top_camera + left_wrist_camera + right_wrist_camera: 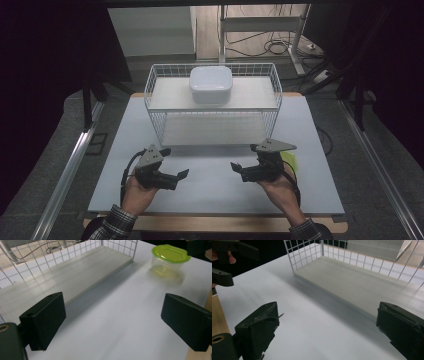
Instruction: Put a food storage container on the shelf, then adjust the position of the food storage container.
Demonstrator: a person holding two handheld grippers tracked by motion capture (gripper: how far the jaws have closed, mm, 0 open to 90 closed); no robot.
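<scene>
A person is holding 2 grippers low over a white table top (pixel 215 180), both in front of a white wire rack (pixel 213 102) that is standing at the middle of the table. The left gripper (pixel 181 175) is sitting in the person's left hand (pixel 135 192), pointing inward toward the table's centre, and its jaws are standing wide apart with nothing between them. In the left gripper view those 2 black jaws are framing bare table, with the rack's lower shelf (pixel 62 277) running off to the upper left.

The right gripper (pixel 235 167) is resting in the right hand (pixel 280 190), pointing inward toward the left one, and its jaws are likewise spread wide and holding nothing. The 2 grippers are facing each other, well apart, with open table between them.

A clear tub with a lime-green lid (pixel 169 261) is standing upright on the table near the rack's right front corner, beyond the left gripper's jaws in the left gripper view. In the high view it is peeking out as a green patch just beside the right gripper. Neither gripper is touching it.

A white lidded box (pixel 210 84) is sitting on the rack's upper shelf, near its middle. In the right gripper view the left gripper (pixel 235 265) is showing at the upper left, across the table.
</scene>
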